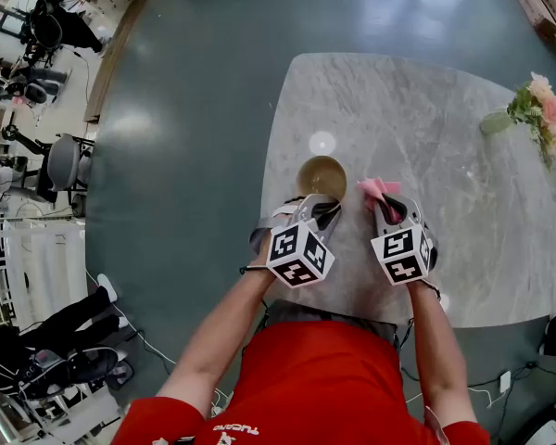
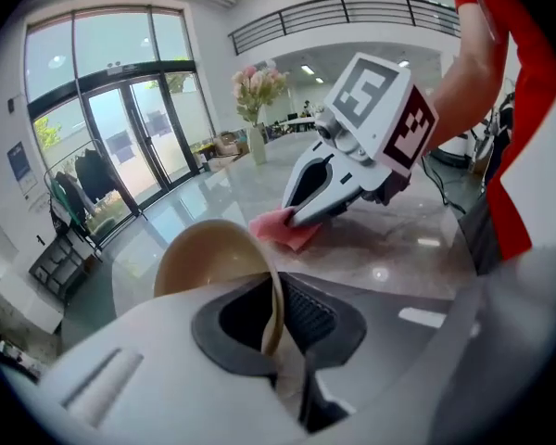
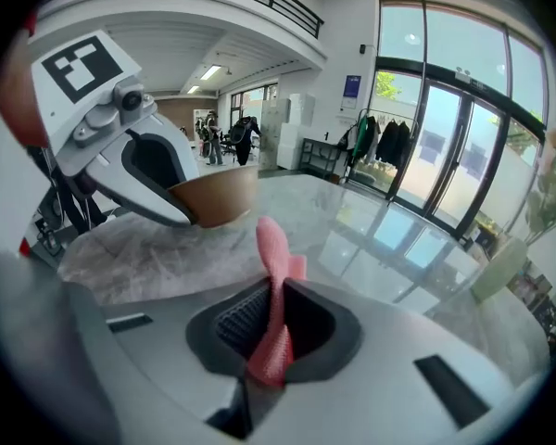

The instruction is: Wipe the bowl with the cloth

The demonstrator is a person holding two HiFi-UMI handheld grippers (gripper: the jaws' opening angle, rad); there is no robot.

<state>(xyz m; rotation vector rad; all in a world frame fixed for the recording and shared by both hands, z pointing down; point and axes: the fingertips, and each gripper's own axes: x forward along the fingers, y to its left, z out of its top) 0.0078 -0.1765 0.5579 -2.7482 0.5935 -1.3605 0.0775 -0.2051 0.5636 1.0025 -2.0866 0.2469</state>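
A tan bowl (image 1: 322, 176) sits near the front left corner of the marble table (image 1: 426, 119). My left gripper (image 1: 317, 206) is shut on the bowl's near rim; in the left gripper view the thin wall of the bowl (image 2: 208, 258) stands pinched between the jaws. Just right of it, my right gripper (image 1: 389, 208) is shut on a pink cloth (image 1: 378, 189). In the right gripper view the pink cloth (image 3: 273, 295) rises as a narrow fold from between the pads, with the bowl (image 3: 213, 197) and left gripper (image 3: 171, 209) beyond.
A vase of pink flowers (image 1: 542, 114) stands at the table's far right. The table's front edge lies just under both grippers. Chairs and equipment (image 1: 60, 165) stand on the dark floor far to the left.
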